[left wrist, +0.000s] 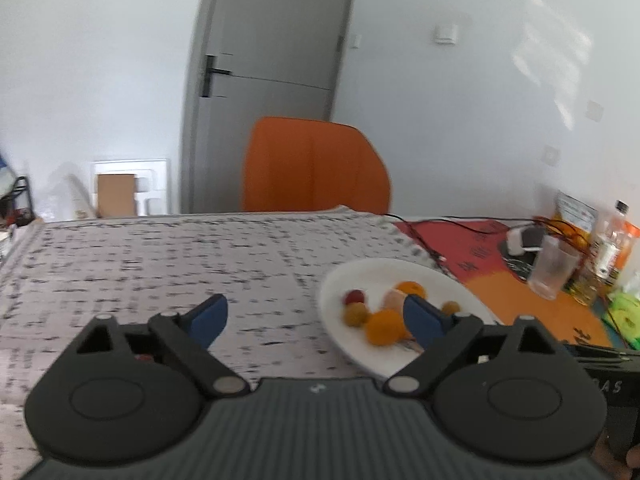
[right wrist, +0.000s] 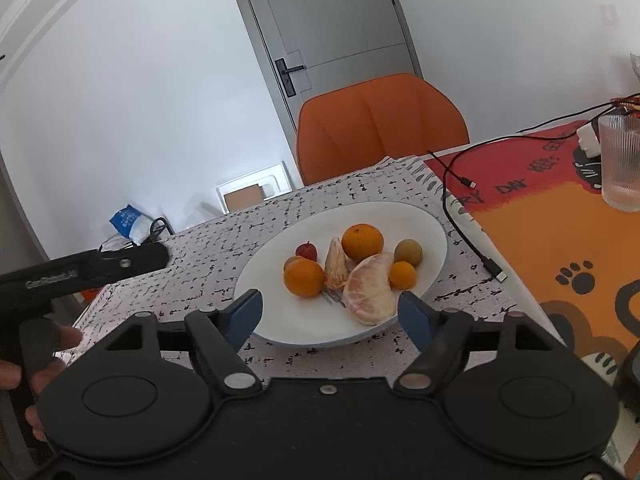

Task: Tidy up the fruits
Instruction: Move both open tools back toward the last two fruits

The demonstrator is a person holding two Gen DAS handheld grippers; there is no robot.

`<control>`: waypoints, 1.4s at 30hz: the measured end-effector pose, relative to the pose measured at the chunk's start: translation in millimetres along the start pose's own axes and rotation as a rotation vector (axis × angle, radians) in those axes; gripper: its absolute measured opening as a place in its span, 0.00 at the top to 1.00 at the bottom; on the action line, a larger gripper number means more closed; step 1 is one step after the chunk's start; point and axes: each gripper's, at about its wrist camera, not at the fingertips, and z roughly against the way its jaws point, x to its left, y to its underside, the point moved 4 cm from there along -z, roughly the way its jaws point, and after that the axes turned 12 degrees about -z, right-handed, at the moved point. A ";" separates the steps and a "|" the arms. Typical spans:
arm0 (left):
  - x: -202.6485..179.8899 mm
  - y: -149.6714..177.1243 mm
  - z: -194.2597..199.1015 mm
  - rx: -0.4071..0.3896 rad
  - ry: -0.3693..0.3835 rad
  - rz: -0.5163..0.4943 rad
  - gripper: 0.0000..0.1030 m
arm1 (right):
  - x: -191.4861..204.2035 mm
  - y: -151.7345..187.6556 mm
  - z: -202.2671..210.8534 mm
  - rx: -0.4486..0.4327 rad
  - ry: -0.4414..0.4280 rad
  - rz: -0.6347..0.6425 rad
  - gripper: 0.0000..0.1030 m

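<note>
A white plate (right wrist: 434, 232) on the speckled tablecloth holds several fruits: two oranges (right wrist: 362, 241) (right wrist: 304, 277), a small orange fruit (right wrist: 402, 275), a green round fruit (right wrist: 408, 252), a small red fruit (right wrist: 306, 251) and two peeled pomelo segments (right wrist: 370, 290) (right wrist: 335, 265). My right gripper (right wrist: 330, 312) is open and empty, just before the plate's near rim. My left gripper (left wrist: 316, 314) is open and empty, left of the plate (left wrist: 340, 280), its right finger overlapping the fruits (left wrist: 384, 326). The left gripper's body shows at the left of the right wrist view (right wrist: 86, 268).
An orange chair (right wrist: 380, 124) stands behind the table. A black cable (right wrist: 460, 216) runs beside the plate. A ribbed glass (right wrist: 622, 162) stands on the orange-red mat (right wrist: 560, 232) at right. Bottles (left wrist: 612, 240) and a glass (left wrist: 554, 266) crowd the far right.
</note>
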 end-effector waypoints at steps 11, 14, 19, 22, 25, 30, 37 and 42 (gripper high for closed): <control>47.6 6.4 27.4 -0.030 -0.092 0.065 0.04 | 28.8 4.4 -2.2 -0.029 -0.052 0.062 0.00; 58.1 10.2 32.9 -0.027 -0.111 0.076 0.04 | 36.7 7.5 -7.1 -0.014 -0.060 0.069 0.00; 74.5 20.4 40.8 -0.026 -0.145 0.106 0.04 | 50.3 16.0 -13.3 0.011 -0.067 0.091 0.00; 83.2 27.7 41.7 -0.005 -0.157 0.115 0.04 | 57.9 19.5 -17.1 0.020 -0.072 0.100 0.00; 92.0 35.6 44.3 0.001 -0.167 0.124 0.04 | 66.2 23.0 -19.0 0.023 -0.084 0.119 0.00; 106.3 48.6 44.2 0.033 -0.184 0.140 0.04 | 79.1 28.2 -25.0 0.036 -0.102 0.144 0.00; 122.3 66.0 39.7 0.078 -0.178 0.173 0.06 | 95.6 36.1 -35.2 0.081 -0.128 0.179 0.00; 125.0 71.7 33.8 0.081 -0.151 0.186 0.13 | 107.8 40.8 -41.1 0.093 -0.156 0.206 0.00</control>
